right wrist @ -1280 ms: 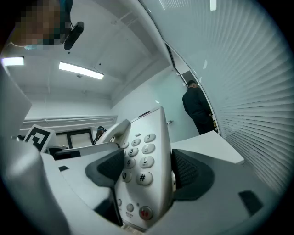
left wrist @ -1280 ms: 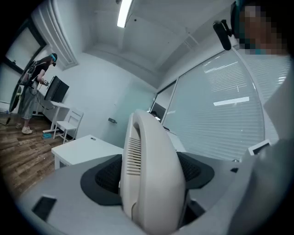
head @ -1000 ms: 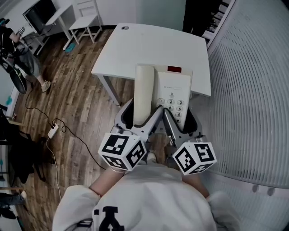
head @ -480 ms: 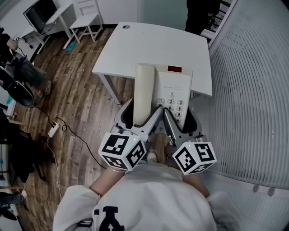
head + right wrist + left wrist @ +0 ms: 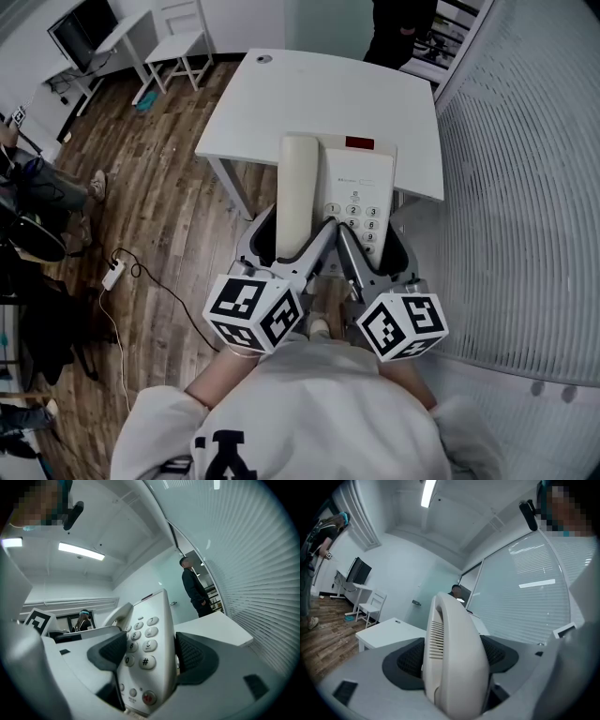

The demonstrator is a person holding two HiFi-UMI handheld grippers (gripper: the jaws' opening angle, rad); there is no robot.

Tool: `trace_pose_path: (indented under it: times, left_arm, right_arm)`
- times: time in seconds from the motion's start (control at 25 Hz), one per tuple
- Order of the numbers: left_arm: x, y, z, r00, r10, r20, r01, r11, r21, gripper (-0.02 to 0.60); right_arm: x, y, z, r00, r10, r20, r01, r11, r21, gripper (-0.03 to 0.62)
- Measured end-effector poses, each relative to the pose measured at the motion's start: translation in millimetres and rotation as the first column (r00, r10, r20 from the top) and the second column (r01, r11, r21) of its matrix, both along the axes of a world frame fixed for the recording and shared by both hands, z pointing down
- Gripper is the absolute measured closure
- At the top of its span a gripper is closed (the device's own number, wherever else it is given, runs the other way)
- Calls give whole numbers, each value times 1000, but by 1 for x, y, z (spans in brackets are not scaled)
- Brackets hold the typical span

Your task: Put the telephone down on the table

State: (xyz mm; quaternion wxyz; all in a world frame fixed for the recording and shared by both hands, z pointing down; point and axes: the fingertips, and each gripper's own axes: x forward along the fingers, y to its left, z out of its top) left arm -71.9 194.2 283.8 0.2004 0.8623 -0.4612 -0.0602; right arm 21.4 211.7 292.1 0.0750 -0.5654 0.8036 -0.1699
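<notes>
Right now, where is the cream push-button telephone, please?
Head view centre: the telephone is held by left gripper and right gripper at the white table's near edge.

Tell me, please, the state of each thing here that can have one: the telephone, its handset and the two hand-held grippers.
telephone: held up in the air, not yet put down on the table.
handset: seated on the telephone's left side, not lifted off.
left hand-held gripper: shut on the handset.
right hand-held gripper: shut on the telephone's keypad side.
</notes>
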Motion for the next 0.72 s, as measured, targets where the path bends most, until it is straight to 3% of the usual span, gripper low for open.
trace_pose_path:
  times: [0.72]
  left_arm:
    - [-24, -22, 10, 1000, -3, 19, 3, 1000, 4, 210]
  right_arm:
    - [-24, -23, 11, 1000, -5, 18, 5, 1000, -13, 269]
